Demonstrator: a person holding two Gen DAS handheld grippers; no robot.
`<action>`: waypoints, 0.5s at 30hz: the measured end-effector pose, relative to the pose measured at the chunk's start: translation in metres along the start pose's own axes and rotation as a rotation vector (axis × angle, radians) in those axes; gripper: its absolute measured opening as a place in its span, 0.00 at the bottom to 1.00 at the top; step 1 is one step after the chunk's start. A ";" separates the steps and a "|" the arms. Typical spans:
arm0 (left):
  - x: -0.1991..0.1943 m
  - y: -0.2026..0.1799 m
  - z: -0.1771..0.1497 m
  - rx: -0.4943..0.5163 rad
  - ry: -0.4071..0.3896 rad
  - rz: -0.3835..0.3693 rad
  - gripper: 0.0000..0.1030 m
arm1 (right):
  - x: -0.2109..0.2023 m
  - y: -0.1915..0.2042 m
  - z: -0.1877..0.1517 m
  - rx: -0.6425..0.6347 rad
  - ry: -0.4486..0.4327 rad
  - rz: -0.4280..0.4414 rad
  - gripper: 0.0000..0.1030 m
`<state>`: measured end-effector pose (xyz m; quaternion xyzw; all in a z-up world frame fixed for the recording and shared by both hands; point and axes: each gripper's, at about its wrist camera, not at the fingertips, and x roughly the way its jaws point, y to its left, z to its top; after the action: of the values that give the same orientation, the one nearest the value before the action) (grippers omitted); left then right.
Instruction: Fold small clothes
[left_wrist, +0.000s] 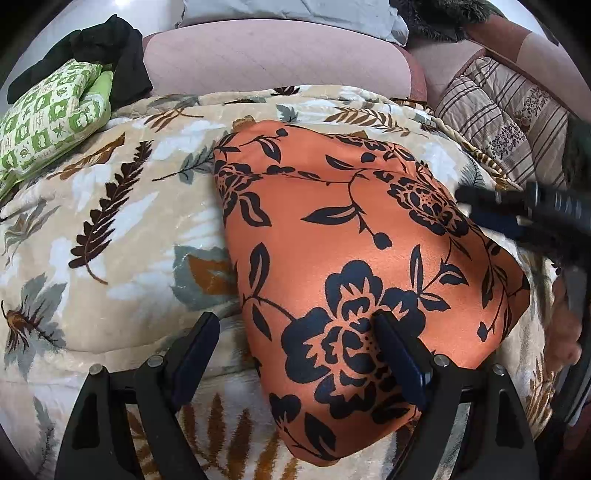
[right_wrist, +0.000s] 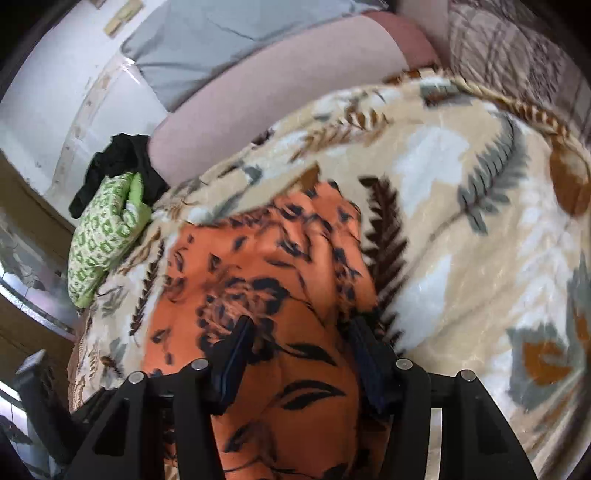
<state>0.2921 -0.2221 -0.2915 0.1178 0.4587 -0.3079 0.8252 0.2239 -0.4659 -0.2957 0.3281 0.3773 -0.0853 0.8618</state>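
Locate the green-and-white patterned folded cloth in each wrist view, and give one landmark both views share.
Left wrist: the green-and-white patterned folded cloth sits at the upper left, on the edge of the leaf-print beige blanket, with a black garment behind it.
Right wrist: the same cloth lies at the left middle, again below the black garment.
Shared landmark: the orange fabric with black flowers, central in both.

Black left gripper (left_wrist: 295, 328), navy pads, silver screws
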 end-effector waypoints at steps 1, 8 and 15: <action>0.000 0.000 0.000 -0.001 0.000 -0.002 0.85 | 0.000 0.005 0.006 -0.003 -0.003 0.025 0.56; 0.003 0.005 0.000 -0.007 0.006 -0.034 0.85 | 0.062 0.036 0.056 -0.040 0.122 -0.060 0.56; 0.002 0.004 0.000 -0.008 0.013 -0.031 0.85 | 0.094 0.055 0.066 -0.107 0.208 -0.201 0.61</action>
<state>0.2952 -0.2195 -0.2937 0.1095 0.4668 -0.3183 0.8178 0.3505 -0.4556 -0.3016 0.2491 0.4996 -0.1167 0.8214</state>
